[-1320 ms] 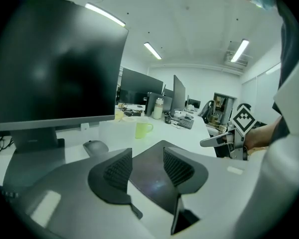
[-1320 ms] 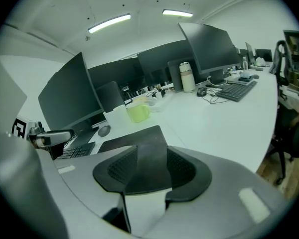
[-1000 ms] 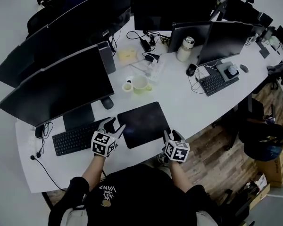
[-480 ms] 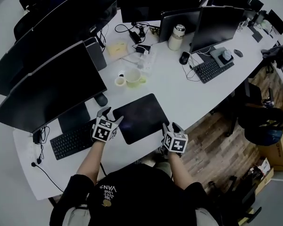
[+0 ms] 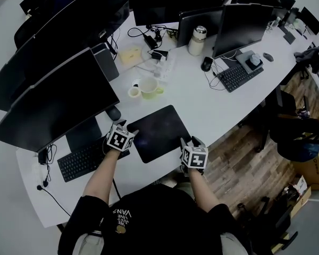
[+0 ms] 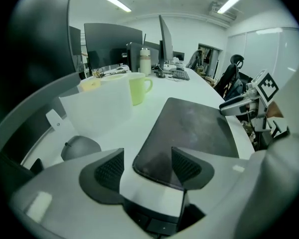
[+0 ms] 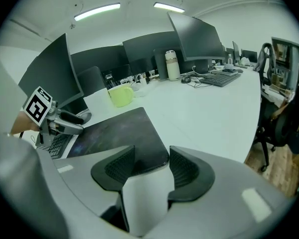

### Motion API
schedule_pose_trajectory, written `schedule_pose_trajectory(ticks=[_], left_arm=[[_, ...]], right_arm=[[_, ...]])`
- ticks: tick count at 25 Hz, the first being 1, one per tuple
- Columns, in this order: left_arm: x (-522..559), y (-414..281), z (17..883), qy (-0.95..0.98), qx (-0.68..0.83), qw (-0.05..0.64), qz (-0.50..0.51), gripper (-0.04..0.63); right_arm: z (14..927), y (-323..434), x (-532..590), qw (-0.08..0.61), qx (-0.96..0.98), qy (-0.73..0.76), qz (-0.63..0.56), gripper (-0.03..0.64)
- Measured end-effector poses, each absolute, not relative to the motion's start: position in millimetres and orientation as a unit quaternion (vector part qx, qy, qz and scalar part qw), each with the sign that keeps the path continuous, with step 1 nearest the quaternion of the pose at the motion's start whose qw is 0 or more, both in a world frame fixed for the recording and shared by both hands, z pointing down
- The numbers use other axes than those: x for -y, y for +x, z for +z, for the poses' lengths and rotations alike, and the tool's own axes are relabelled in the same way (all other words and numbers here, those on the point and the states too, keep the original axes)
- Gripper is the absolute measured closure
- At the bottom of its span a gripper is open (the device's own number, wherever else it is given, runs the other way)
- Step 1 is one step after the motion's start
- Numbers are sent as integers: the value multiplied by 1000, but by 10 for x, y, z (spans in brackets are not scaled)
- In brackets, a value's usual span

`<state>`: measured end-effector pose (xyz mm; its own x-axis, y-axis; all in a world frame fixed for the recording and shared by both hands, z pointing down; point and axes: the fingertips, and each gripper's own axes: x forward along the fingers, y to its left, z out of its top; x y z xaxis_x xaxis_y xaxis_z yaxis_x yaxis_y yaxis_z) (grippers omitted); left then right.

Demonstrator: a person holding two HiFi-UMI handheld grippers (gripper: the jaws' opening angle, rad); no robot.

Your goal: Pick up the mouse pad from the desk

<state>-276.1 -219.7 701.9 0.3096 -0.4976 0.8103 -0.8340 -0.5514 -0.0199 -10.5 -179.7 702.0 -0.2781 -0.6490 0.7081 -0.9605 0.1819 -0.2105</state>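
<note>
Now left claw [image 6: 147, 156] and right claw [image 7: 152, 153], both just opened wide, straddle two corners of one mouse pad [image 5: 159, 132].

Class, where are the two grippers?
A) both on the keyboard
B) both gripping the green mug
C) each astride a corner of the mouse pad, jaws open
C: the left gripper and right gripper each have a corner of the mouse pad between jaws that have just been opening and do not press it.

Upside-down print reading "VANS" on the person's black shirt [image 5: 123, 213]
</note>
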Motion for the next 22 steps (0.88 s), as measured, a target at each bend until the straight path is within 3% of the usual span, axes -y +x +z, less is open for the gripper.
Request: schedule_pose_trajectory(ticks=[8, 15, 19, 22], left_arm=[[2201, -2790, 7175, 777, 410, 231, 419, 299], [2181, -2770, 7203, 778, 402, 243, 418, 326], [2168, -2733, 7201, 780, 396, 243, 419, 356], [2150, -2704, 7201, 782, 391, 244, 420, 383]], right_arm=[[7036, -82, 1817, 257, 720, 562, 315, 407], [7063, -93, 1829, 284, 722, 555, 300, 415], [7066, -118, 1820, 294, 731, 540, 296, 452], [7067, -201, 1811, 295, 737, 530, 300, 538]])
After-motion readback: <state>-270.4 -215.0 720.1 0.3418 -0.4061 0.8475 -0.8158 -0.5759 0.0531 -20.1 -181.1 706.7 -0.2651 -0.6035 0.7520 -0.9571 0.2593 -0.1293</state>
